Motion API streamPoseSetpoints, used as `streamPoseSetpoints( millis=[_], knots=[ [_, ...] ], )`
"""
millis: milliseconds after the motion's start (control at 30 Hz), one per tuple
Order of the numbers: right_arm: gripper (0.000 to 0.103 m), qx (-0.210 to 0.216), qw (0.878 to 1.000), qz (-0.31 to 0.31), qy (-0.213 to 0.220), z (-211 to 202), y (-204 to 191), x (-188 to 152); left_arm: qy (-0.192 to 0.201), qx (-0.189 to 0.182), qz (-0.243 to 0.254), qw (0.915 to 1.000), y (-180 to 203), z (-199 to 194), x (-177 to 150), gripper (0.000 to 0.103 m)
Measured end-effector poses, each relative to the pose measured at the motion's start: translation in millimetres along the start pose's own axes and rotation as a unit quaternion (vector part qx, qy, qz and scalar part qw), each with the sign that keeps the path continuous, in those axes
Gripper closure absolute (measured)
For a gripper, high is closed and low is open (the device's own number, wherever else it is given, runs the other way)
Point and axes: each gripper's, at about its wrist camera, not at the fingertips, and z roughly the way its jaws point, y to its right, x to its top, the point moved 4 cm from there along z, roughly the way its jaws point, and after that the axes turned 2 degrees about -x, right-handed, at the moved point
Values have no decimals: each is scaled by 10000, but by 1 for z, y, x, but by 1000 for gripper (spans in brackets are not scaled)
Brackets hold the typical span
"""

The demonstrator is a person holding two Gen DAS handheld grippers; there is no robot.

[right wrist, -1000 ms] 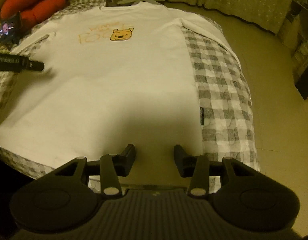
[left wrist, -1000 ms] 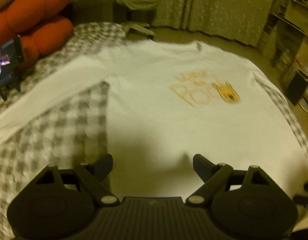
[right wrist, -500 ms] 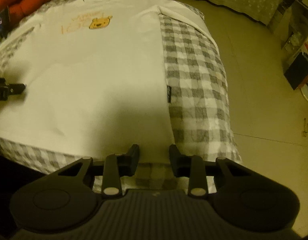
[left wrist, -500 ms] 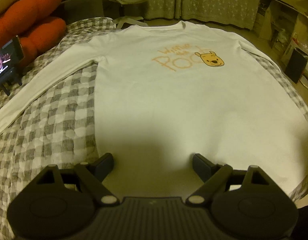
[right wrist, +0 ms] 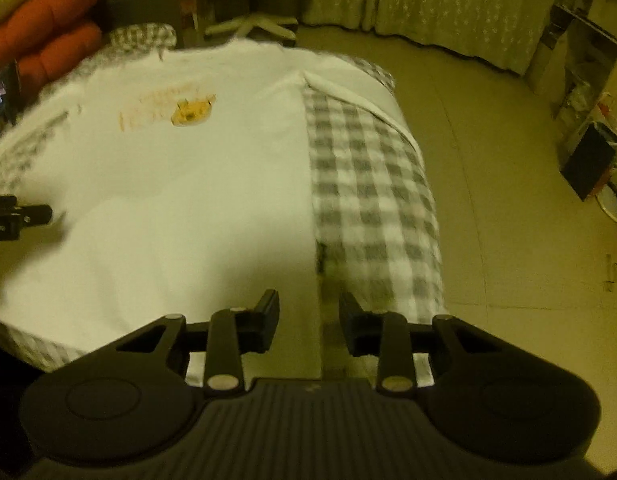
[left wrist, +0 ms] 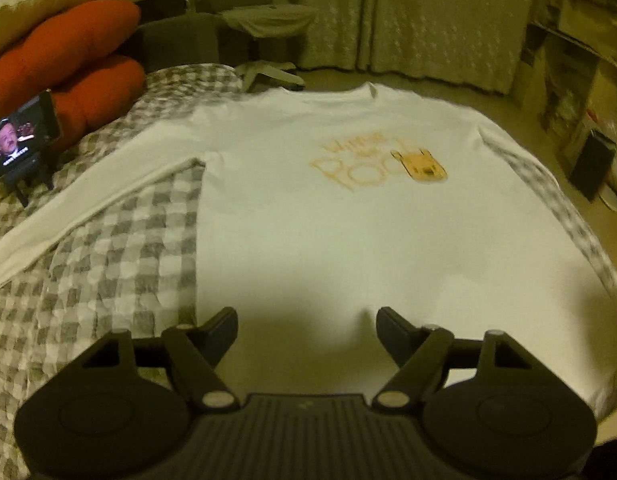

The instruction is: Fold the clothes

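A white long-sleeved shirt (left wrist: 348, 240) with an orange bear print (left wrist: 422, 166) lies flat, front up, on a grey checked bedspread (left wrist: 120, 264). One sleeve (left wrist: 88, 208) stretches out to the left. My left gripper (left wrist: 306, 320) is open above the lower part of the shirt's body, near its left side edge. In the right wrist view the shirt (right wrist: 188, 200) is blurred. Its right side edge runs between the fingers of my right gripper (right wrist: 308, 308), which is open near the hem corner. The left gripper (right wrist: 16, 216) pokes in at the left edge.
Red cushions (left wrist: 68, 64) and a phone on a stand (left wrist: 20, 148) sit at the bed's far left. An office chair (right wrist: 256, 4) and curtains (left wrist: 428, 20) stand beyond the bed. Bare floor (right wrist: 508, 160) runs along the right side, with shelves (right wrist: 588, 60) and a black box (right wrist: 592, 164).
Both views have shifted and are blurred by motion. In the left view the shirt now sits lower. In the right view the shirt's side edge stays between the fingers. Both grippers remain open.
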Motion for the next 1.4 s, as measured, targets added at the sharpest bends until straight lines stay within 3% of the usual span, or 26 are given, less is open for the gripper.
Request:
streamPoseSetpoints(
  millis=[267, 933, 1133, 1400],
  knots=[
    [69, 247, 9997, -32, -86, 26, -24, 30, -245, -19, -384, 9990, -12, 11, 1, 25],
    [64, 451, 9975, 536, 121, 54, -21, 104, 90, 21, -895, 9959, -35, 13, 51, 26],
    [64, 386, 9984, 396, 92, 79, -22, 121, 175, 159, -768, 9968, -32, 25, 70, 26],
    [64, 432, 9988, -115, -205, 107, -38, 112, -88, 218, -795, 9966, -30, 52, 75, 26]
  ],
)
